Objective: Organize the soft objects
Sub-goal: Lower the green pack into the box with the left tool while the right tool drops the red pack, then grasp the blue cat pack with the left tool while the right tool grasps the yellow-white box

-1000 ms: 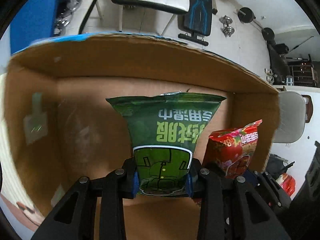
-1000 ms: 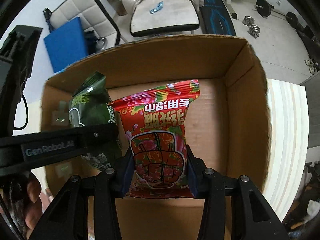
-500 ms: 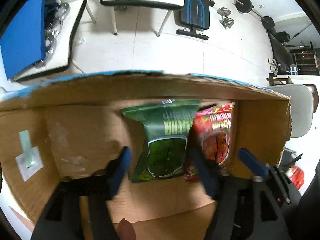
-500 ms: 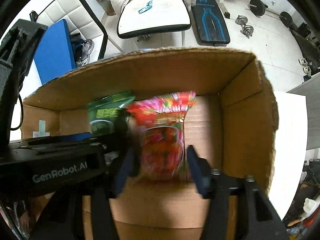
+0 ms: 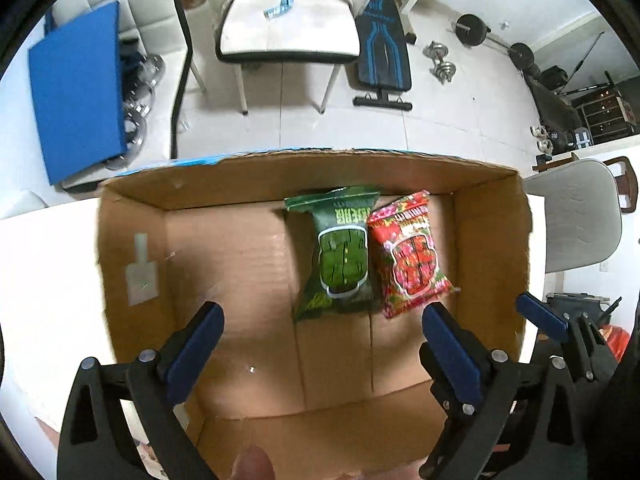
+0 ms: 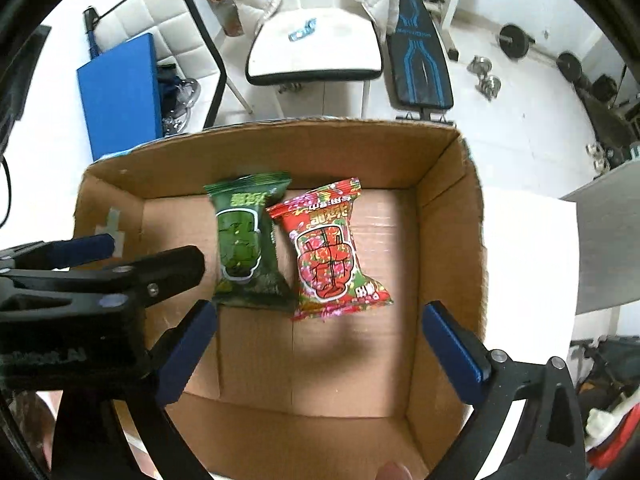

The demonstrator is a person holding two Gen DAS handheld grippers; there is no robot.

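A green soft packet (image 5: 340, 256) and a red soft packet (image 5: 412, 256) lie side by side, touching, on the floor of an open cardboard box (image 5: 132, 240). Both show in the right wrist view too, green packet (image 6: 244, 240) left of red packet (image 6: 328, 252), in the same box (image 6: 448, 220). My left gripper (image 5: 320, 332) is open and empty, raised above the box's near part. My right gripper (image 6: 320, 332) is open and empty, also above the box. The left gripper's body (image 6: 100, 280) shows at the left of the right wrist view.
The box stands on a white table (image 5: 48, 280). Beyond it on the floor are a white-seated chair (image 5: 288, 24), a blue board (image 5: 76, 88), a weight bench (image 5: 384, 56) and dumbbells (image 5: 442, 66). A grey chair (image 5: 572, 216) stands at the right.
Both grippers opened and let go of their packets, then pulled back and up. The green and red packets now lie flat on the box floor.
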